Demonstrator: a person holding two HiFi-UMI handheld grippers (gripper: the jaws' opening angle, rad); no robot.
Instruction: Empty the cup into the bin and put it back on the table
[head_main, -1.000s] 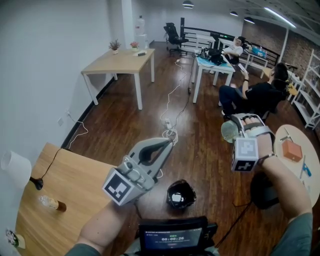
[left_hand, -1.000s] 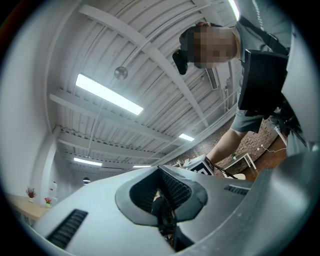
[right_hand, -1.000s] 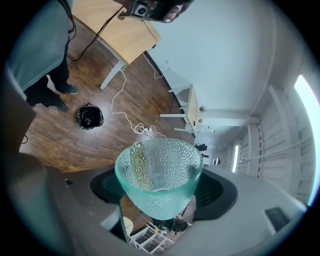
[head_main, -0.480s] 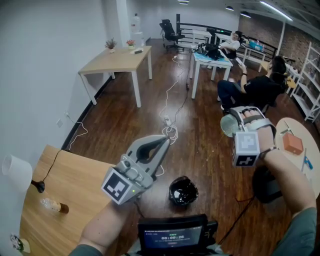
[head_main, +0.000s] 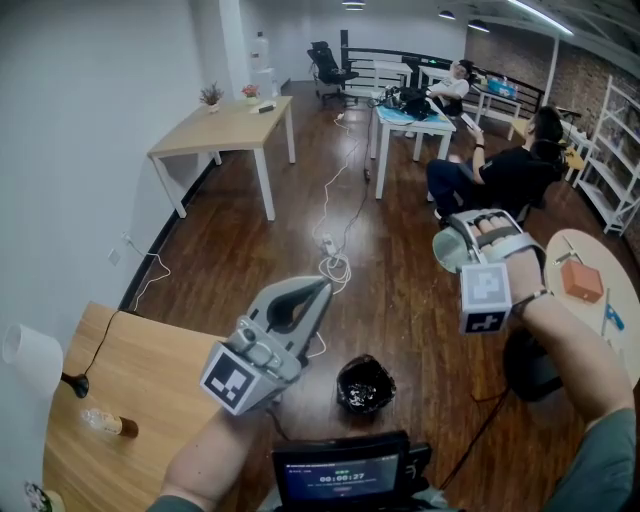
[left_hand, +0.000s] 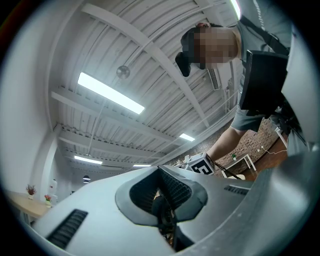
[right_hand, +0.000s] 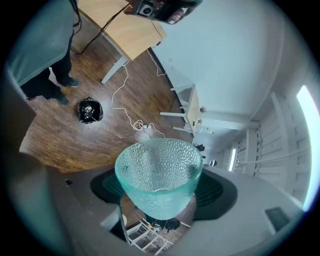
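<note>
Cup (head_main: 447, 254) sat clamped in your right gripper (head_main: 462, 248), held in the air to the right of the bin (head_main: 365, 384) on the floor. Your left gripper (head_main: 318, 288) was clenched, empty, left of the bin.

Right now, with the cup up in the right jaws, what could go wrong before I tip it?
1. The cup hangs to one side of the bin, not over it; tipping here would likely spill on the wooden floor.
2. It looks like glass, held high in the right gripper's jaws; a slip could shatter it.
3. A power strip and cables lie just beyond the bin.
</note>
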